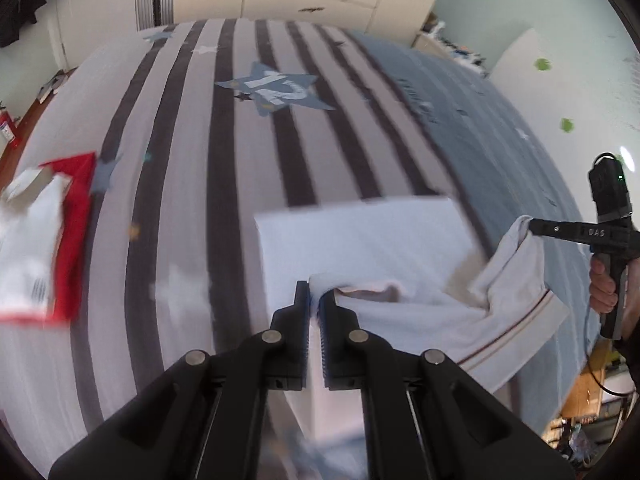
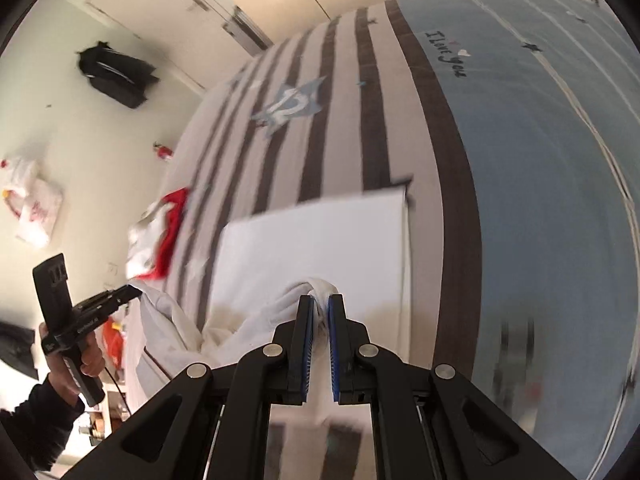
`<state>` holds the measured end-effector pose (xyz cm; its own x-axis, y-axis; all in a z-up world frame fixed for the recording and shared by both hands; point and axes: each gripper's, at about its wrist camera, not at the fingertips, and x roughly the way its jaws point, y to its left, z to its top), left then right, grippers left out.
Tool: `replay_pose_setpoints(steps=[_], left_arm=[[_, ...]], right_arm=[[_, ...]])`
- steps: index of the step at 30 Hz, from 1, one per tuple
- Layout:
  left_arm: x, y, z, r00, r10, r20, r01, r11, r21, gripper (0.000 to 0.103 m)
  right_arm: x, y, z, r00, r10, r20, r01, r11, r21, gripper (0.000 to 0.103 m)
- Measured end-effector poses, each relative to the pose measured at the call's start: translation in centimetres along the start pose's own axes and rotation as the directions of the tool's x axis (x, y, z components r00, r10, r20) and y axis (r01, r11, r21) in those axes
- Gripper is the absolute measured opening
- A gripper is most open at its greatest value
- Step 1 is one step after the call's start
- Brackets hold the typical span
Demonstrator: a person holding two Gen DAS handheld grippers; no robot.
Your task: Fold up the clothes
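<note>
The left gripper (image 1: 314, 294) is clamped nearly shut, with a bunched edge of the white cotton garment with a thin dark stripe near its hem (image 1: 500, 308) pinched between its blue-padded jaws. The right gripper (image 2: 320, 306) is likewise closed tight on a second fold of the same cloth. The garment hangs slack between the two grips, sagging in the middle and draping down off the near side of the bed.

Directly ahead of both grippers lies a flat white rectangular board (image 2: 316, 248), probably a folding aid; blur makes this uncertain. It rests on the grey-and-white striped bed cover with a pale blue panel (image 1: 180, 200). Well off to the left gripper's left lies a crumpled red-and-white garment (image 1: 48, 248).

Risks from this position:
- Each grip holds only a small bunch of cloth. A sudden pull may slip the fabric free.
- The slack centre may drag across the board and shift it.
- Unequal tension between the grips would land the garment skewed or creased on the board.
</note>
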<state>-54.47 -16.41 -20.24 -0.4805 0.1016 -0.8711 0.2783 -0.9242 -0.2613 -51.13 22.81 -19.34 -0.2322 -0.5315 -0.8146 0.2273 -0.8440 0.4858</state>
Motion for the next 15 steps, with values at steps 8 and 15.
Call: replay_pose_setpoints(steps=[8, 15], left_arm=[[6.1, 3.7, 1.3, 0.997, 0.045, -0.057, -0.051, 0.993, -0.105, 0.013], [3.3, 1.3, -4.0, 0.999, -0.016, -0.030, 0.014, 0.998, -0.063, 0.028]], right_arm=[[7.6, -5.3, 5.5, 0.984, -0.174, -0.048, 0.177, 0.982, 0.061, 0.018], [3.9, -2.1, 0.1, 0.989, -0.146, 0.022, 0.148, 0.985, -0.086, 0.032]])
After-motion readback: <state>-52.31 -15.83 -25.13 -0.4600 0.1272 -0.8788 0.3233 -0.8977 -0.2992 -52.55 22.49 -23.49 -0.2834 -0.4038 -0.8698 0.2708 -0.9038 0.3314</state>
